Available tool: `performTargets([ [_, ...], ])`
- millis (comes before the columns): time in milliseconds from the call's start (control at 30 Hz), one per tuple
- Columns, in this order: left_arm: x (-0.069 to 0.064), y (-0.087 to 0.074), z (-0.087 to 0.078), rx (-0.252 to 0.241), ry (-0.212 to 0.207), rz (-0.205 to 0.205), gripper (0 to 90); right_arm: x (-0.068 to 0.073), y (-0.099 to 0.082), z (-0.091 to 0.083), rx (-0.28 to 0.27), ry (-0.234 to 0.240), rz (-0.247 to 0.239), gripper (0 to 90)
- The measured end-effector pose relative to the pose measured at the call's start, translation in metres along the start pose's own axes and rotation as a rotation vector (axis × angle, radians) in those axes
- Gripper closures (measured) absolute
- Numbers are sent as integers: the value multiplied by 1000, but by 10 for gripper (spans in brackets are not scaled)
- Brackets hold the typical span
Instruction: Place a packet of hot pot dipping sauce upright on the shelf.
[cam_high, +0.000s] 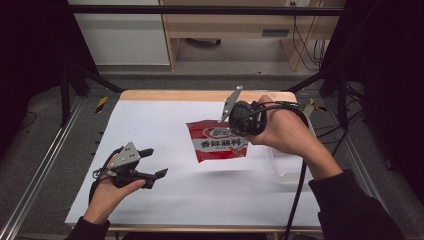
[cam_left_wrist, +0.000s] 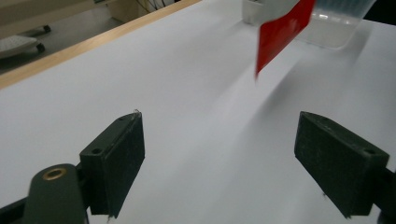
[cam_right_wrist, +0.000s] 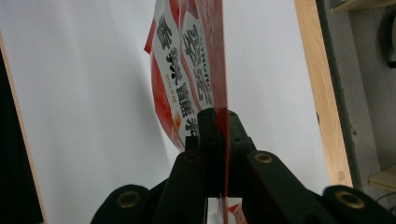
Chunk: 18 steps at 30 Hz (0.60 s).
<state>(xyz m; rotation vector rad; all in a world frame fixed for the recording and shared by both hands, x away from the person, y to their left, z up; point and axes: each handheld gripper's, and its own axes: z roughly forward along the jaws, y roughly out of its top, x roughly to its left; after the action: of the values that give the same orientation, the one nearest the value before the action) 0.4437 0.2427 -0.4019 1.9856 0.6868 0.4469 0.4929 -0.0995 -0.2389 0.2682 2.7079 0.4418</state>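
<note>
Right gripper view shows right gripper (cam_right_wrist: 219, 135) clamping glossy red-and-white snack packet (cam_right_wrist: 187, 79) by its edge, which might slip; left gripper (cam_left_wrist: 219, 158) gapes empty.

The high view looks forward and down from above the person's side, taking in the whole white surface (cam_high: 165, 130), both hands and the floor and shelving beyond. The left gripper (cam_high: 150, 170) camera sits low and close over the surface, looking along its own fingers (cam_left_wrist: 116, 158) across the sheet toward the far wooden edge, with a red packet (cam_left_wrist: 280, 37) and a clear tub (cam_left_wrist: 336, 28) at the top of its frame. The right gripper (cam_high: 231, 126) camera looks down along its fingers (cam_right_wrist: 210, 135) at very short range (the packet (cam_right_wrist: 187, 84) nearly touches the lens). All three share the packet (cam_high: 217, 141) and the white sheet.
</note>
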Motion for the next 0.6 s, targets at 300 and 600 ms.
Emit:
performTargets([
  [300,9,-19,-1,26,83,-21,124,-12,-28,-23,-1,-26,78,896],
  [600,7,-33,2,16,138,-49,87,-23,-54,-39,-6,-43,146,896],
])
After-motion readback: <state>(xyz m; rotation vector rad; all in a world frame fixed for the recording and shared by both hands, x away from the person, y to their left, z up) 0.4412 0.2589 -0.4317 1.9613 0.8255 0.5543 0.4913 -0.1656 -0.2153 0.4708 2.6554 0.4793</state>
